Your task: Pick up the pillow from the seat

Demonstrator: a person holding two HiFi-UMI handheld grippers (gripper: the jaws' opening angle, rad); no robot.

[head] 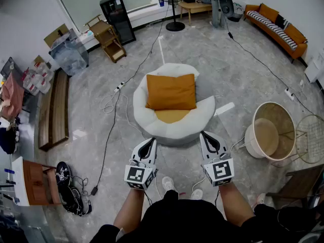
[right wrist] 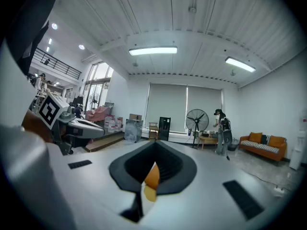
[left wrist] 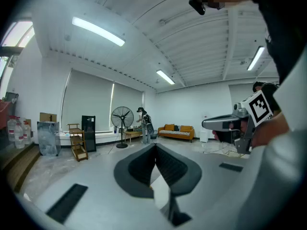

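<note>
An orange square pillow (head: 171,91) leans on the back of a round white seat (head: 201,116) with an orange cushion in its middle. Both grippers hover just in front of the seat's near rim, apart from the pillow. My left gripper (head: 151,141) is shut with nothing in it; my right gripper (head: 205,134) is shut and empty too. In the right gripper view a sliver of the pillow (right wrist: 152,176) shows below the closed jaws of that gripper (right wrist: 154,151). In the left gripper view the left gripper (left wrist: 154,150) is closed, with the right gripper (left wrist: 229,124) beside it.
A round pale tub (head: 271,131) lies on its side at the right beside a wire frame (head: 309,138). A cable (head: 109,135) runs over the floor left of the seat. A wooden bench (head: 53,110), shoes (head: 68,184), a fan (head: 174,4) and an orange sofa (head: 276,24) ring the room.
</note>
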